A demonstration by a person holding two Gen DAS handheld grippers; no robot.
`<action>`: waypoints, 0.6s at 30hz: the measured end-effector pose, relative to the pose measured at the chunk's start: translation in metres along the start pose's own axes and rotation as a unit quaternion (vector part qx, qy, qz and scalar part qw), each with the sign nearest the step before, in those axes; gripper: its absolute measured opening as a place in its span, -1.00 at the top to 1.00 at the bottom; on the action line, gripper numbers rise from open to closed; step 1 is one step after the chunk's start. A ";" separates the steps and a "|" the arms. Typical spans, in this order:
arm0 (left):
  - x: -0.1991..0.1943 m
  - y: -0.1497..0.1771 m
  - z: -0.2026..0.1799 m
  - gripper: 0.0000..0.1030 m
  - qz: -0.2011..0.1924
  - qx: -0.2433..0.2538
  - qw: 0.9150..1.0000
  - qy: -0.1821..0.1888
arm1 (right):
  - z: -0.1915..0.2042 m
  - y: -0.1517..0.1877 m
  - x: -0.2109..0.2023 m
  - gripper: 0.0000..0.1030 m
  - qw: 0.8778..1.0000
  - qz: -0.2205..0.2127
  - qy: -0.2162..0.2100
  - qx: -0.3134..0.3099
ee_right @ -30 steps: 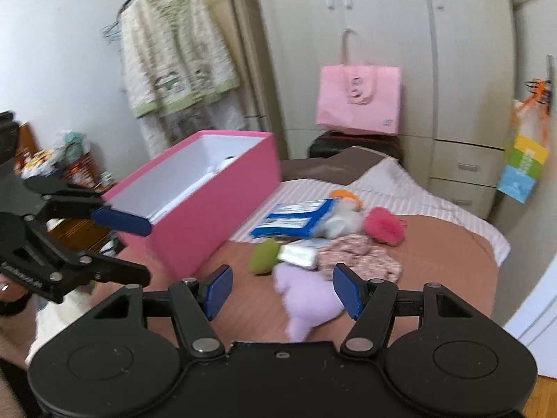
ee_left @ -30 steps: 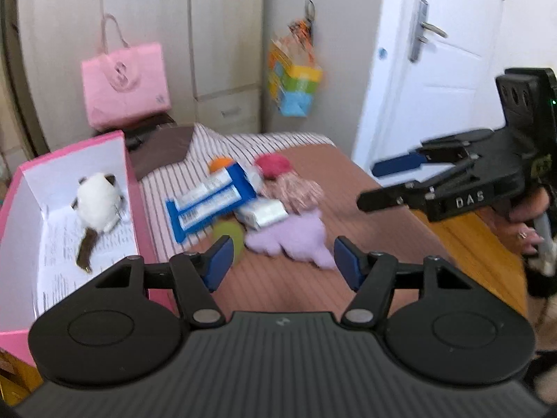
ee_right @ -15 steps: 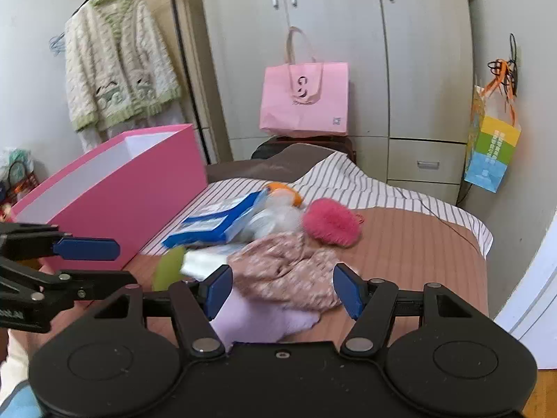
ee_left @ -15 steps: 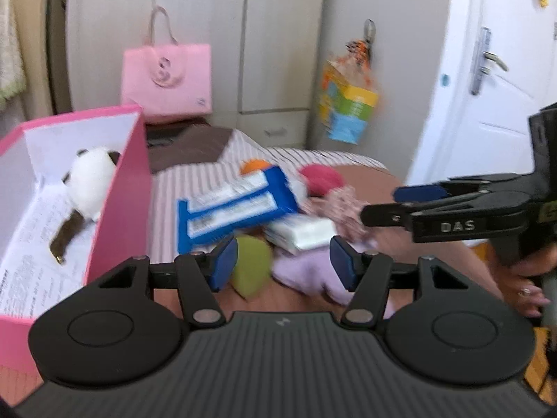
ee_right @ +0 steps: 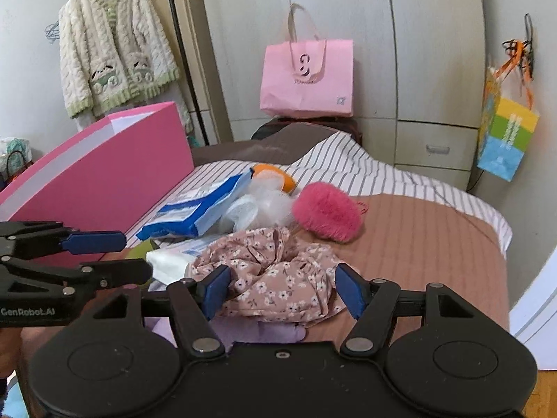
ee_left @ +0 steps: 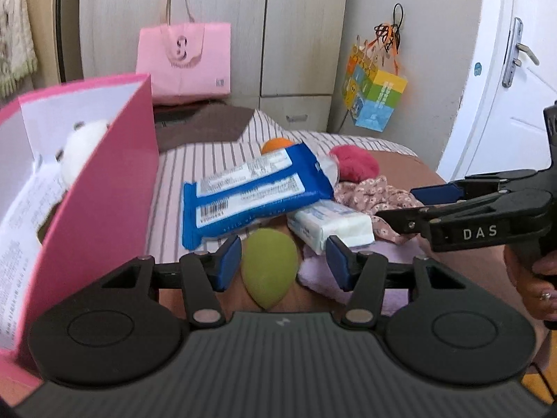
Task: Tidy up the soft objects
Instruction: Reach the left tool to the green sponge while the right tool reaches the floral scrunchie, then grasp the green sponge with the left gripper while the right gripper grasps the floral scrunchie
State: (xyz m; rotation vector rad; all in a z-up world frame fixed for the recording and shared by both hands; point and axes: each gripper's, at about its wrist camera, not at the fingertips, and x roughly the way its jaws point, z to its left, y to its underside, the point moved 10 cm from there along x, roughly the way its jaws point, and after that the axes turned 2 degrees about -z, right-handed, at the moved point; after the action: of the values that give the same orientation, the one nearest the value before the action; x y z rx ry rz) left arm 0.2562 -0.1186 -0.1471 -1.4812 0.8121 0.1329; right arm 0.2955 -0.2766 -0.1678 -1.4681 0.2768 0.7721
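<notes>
A pile of soft things lies on the bed. My left gripper (ee_left: 283, 264) is open, its jaws either side of a green egg-shaped sponge (ee_left: 269, 270). My right gripper (ee_right: 282, 291) is open, its jaws around a floral pink cloth (ee_right: 275, 275) that lies over a lilac plush (ee_right: 275, 332). Beside them lie a blue pack (ee_left: 250, 196), a white tissue pack (ee_left: 330, 224), a pink fluffy ball (ee_right: 327, 210) and an orange item (ee_right: 275, 174). A pink box (ee_left: 101, 188) on the left holds a white plush toy (ee_left: 81, 146).
A pink bag (ee_right: 308, 78) stands at the wardrobe behind the bed. A colourful bag (ee_right: 506, 139) hangs on the right. A cardigan (ee_right: 115, 45) hangs at the left. A white door (ee_left: 504, 104) is to the right of the bed (ee_right: 424, 240).
Both grippers have moved forward and down to the pile. The left one now straddles the green sponge, the right one the floral cloth. Both stayed open.
</notes>
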 end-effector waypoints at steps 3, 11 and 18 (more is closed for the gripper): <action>0.004 0.003 0.005 -0.02 0.015 -0.024 1.000 0.007 | -0.001 0.002 0.004 -0.52 1.000 0.007 -0.013 0.005; 0.011 0.012 0.013 0.02 0.037 -0.038 0.998 -0.024 | -0.006 0.008 0.012 -0.32 0.998 0.003 -0.051 0.032; 0.012 0.018 0.015 0.33 0.037 -0.059 0.997 -0.022 | -0.002 0.014 0.002 0.61 0.999 -0.015 -0.047 0.006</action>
State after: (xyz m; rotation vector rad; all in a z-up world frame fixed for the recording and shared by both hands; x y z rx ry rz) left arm 0.2614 -0.1069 -0.1701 -1.5538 0.8347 0.2716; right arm 0.2893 -0.2789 -0.1801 -1.4174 0.1877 0.8114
